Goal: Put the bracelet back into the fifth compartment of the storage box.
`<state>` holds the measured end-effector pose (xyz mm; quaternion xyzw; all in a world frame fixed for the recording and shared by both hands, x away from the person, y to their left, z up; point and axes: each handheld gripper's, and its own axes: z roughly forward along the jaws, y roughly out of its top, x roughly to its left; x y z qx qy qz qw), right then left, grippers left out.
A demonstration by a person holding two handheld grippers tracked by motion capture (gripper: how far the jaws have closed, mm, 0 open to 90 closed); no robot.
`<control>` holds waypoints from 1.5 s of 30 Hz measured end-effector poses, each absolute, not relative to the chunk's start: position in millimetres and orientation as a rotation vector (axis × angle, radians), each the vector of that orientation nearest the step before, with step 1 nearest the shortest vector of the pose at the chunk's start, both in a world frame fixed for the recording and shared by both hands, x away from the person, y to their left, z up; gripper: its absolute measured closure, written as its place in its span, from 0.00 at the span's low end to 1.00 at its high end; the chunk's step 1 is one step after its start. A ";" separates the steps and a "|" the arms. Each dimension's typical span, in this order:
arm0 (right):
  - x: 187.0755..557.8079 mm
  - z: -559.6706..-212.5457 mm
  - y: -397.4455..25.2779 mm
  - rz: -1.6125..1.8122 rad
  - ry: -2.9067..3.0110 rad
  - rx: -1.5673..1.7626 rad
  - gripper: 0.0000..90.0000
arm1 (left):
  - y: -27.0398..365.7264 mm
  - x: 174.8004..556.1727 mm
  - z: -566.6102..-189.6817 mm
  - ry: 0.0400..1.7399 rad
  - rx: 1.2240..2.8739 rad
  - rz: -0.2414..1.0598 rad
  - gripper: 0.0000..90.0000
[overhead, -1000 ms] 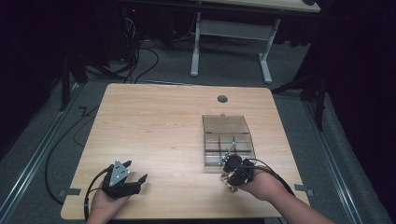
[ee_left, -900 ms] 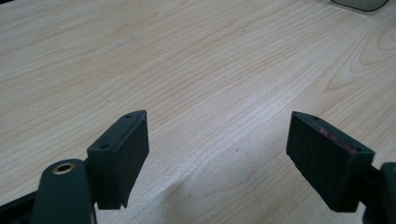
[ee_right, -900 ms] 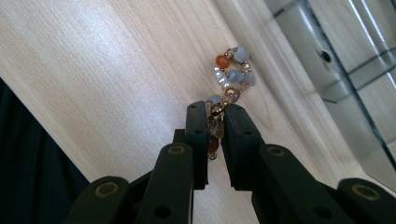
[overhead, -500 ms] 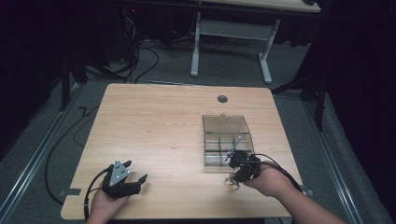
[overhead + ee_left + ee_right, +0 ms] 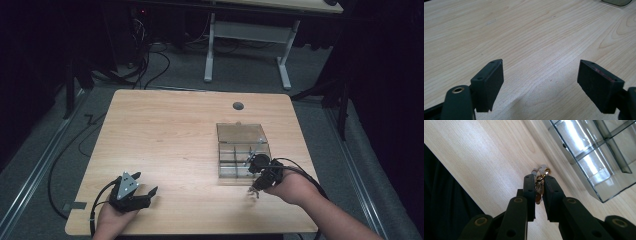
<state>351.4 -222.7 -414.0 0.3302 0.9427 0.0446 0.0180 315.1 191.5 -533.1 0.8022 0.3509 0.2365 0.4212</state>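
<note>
On the light wooden table [image 5: 170,135] stands a clear plastic organiser box with a hinged lid and inner dividers [image 5: 243,150], and everything here is placed from that box. The right gripper [image 5: 253,190] hangs just beside the box's near right corner, on the person's side of it, with its tips pointing down toward the tabletop. In the right gripper view, its two black jaws are pressed close together on a small piece of jewellery made of gold-coloured links and pale beads [image 5: 540,180]. The beaded end pokes out beyond the jaw tips, and another part hangs down between the jaws. The jewellery sits over bare wood, outside the box, whose near wall and divided compartments [image 5: 596,155] lie just to the side of the jaws in that view. Whether the jewellery touches the table cannot be told. The compartments seen there look unfilled, with only reflections on the clear plastic.

The left gripper [image 5: 145,192] rests well apart from the box, far to its left and nearer the table's front edge, held in the person's left hand [image 5: 112,220]. Its jaws stand wide apart with nothing between them, only wood grain under them in the left gripper view [image 5: 540,75].
</note>
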 end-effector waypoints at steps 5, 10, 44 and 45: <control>354.0 -404.9 -223.6 0.142 2.925 1.030 0.90 | 191.4 315.2 -533.1 0.880 2.010 0.591 0.24; 357.2 -395.4 -224.5 0.151 2.913 1.038 0.90 | 191.5 315.2 -533.1 0.879 2.010 0.590 0.24; 404.6 -356.7 -214.7 0.169 2.913 1.075 0.90 | 191.5 315.1 -533.0 0.875 2.010 0.590 0.24; 406.2 -358.3 -214.1 0.174 2.914 1.085 0.90 | 191.5 315.1 -533.0 0.875 2.010 0.589 0.24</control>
